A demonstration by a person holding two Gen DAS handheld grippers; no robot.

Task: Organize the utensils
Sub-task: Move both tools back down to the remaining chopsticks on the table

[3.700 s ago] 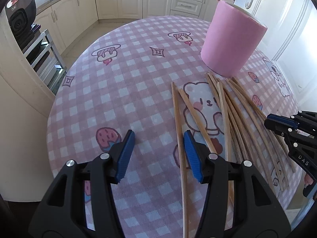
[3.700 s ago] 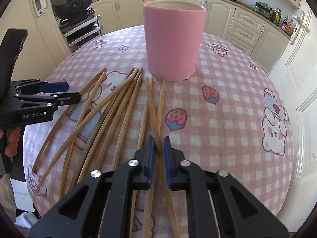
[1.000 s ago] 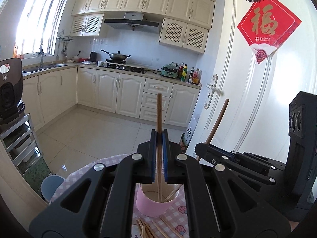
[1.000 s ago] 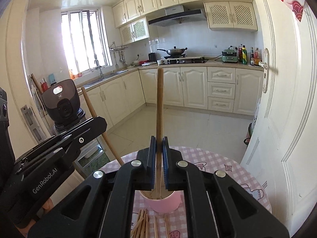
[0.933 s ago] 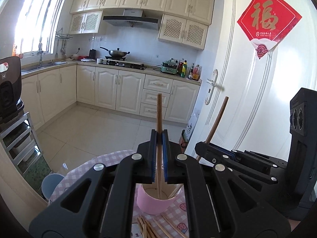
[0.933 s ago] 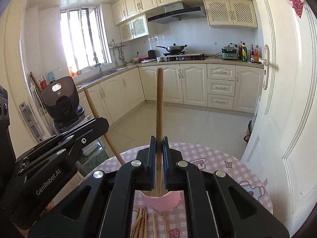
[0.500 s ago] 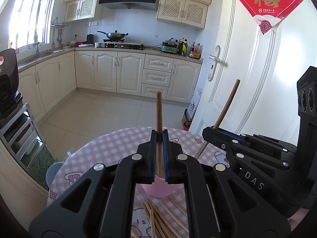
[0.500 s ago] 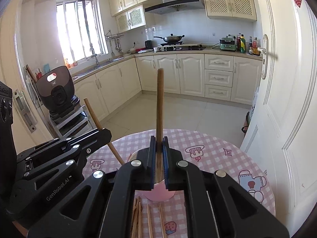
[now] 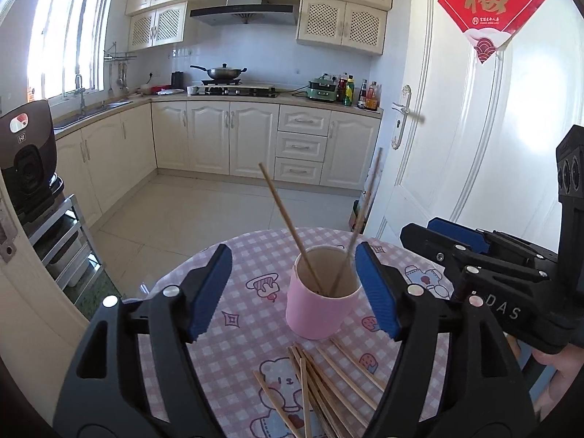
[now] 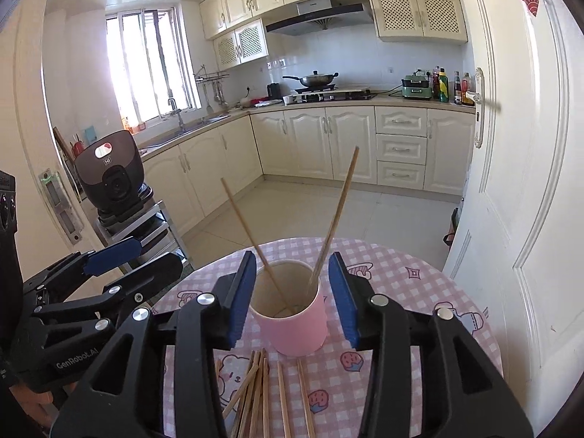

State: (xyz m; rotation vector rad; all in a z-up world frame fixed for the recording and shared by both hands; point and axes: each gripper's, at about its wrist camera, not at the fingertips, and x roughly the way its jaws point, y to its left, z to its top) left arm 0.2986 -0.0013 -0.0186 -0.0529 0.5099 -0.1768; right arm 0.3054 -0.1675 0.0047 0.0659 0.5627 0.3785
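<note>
A pink cup stands on the round pink-checked table. Two wooden chopsticks lean apart inside it, free of both grippers: one tilts left, the other right. My left gripper hangs above the cup, its jaws opening with nothing gripped. My right gripper hovers over the cup from the other side, jaws also opening and empty. Several loose chopsticks lie on the cloth in front of the cup.
A white door stands close to the table's right side. A black appliance on a metal rack sits at the left. Beyond the table's far edge are the tiled floor and cream cabinets.
Both grippers have let go of their chopsticks, which now lean in the cup. Both pairs of jaws went from shut to spread, and both views tipped down a little.
</note>
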